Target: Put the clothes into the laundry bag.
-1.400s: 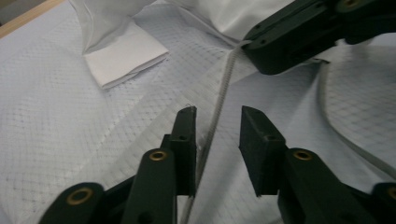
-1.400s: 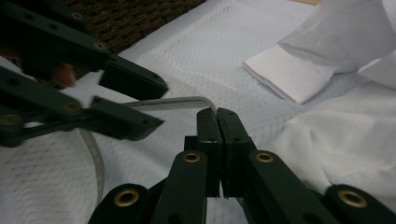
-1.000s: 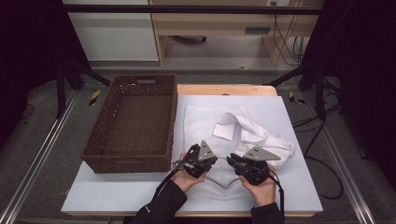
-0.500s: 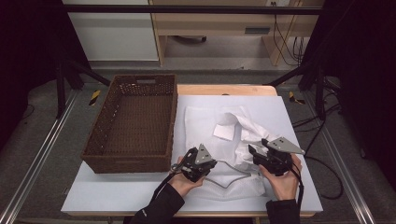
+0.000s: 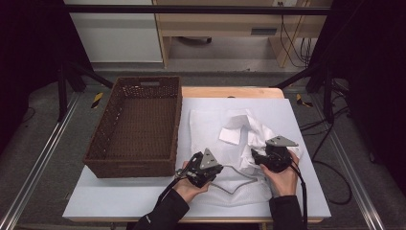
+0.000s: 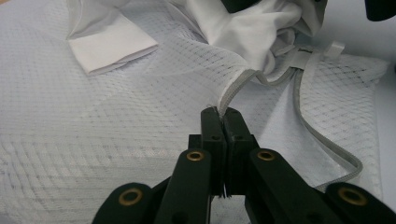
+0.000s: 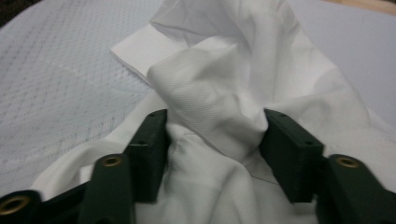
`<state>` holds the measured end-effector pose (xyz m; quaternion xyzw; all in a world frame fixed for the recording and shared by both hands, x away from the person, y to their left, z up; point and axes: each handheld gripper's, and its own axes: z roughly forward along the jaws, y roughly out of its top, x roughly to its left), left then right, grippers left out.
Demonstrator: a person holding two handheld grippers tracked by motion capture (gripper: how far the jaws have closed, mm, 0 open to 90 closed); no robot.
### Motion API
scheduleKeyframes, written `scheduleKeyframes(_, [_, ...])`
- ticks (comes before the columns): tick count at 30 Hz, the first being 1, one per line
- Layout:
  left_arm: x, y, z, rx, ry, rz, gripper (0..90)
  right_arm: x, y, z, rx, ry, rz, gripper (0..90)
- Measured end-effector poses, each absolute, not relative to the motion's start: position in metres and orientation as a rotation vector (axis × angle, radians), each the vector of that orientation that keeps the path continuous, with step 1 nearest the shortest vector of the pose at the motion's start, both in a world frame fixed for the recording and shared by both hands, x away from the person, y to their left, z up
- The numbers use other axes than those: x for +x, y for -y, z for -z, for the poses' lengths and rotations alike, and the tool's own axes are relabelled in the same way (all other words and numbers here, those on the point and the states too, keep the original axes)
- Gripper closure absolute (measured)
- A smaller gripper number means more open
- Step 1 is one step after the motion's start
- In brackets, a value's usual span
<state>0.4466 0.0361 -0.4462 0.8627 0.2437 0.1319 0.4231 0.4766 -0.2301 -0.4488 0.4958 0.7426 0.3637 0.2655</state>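
Left claw (image 6: pixel 219 114) pinches the mesh bag's zipper edge (image 6: pixel 238 86); right claw (image 7: pixel 212 135), jaws just opening around the shirt (image 7: pixel 219 107), may drop it.

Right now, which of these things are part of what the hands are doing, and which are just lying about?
In use:
- mesh laundry bag, its zip edge pinched by the left gripper
- white shirt, bunched between the right gripper jaws

Lying about:
- wicker basket, with nothing in it
- yellow-and-black items on the floor

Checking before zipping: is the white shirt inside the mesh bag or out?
Mostly out: the white shirt lies bunched on the mesh bag.
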Motion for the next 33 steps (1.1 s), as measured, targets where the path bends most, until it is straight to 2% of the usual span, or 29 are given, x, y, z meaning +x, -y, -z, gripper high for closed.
scheduleKeyframes(1, [0.447,-0.036,0.446,2.157,-0.613,-0.327,89.0,0.477,0.232,0.45,1.359,-2.001,-1.011,55.9])
scheduleKeyframes(3, [0.447,-0.036,0.444,2.155,-0.615,-0.323,89.0,0.475,0.236,0.446,1.381,-1.99,-1.048,69.5])
scheduleKeyframes(6, [0.448,-0.035,0.441,2.146,-0.621,-0.318,89.0,0.468,0.244,0.437,1.385,-1.981,-1.08,78.0])
scheduleKeyframes(12, [0.457,-0.029,0.434,2.128,-0.673,-0.307,89.1,0.44,0.254,0.413,1.24,-1.941,-1.242,78.9])
scheduleKeyframes(23, [0.475,-0.017,0.433,2.128,-0.771,-0.268,89.2,0.398,0.237,0.389,1.006,-1.962,-1.441,79.3])
scheduleKeyframes(33, [0.475,-0.024,0.423,2.071,-0.796,-0.257,89.3,0.392,0.194,0.428,0.957,-2.168,-1.378,79.9])
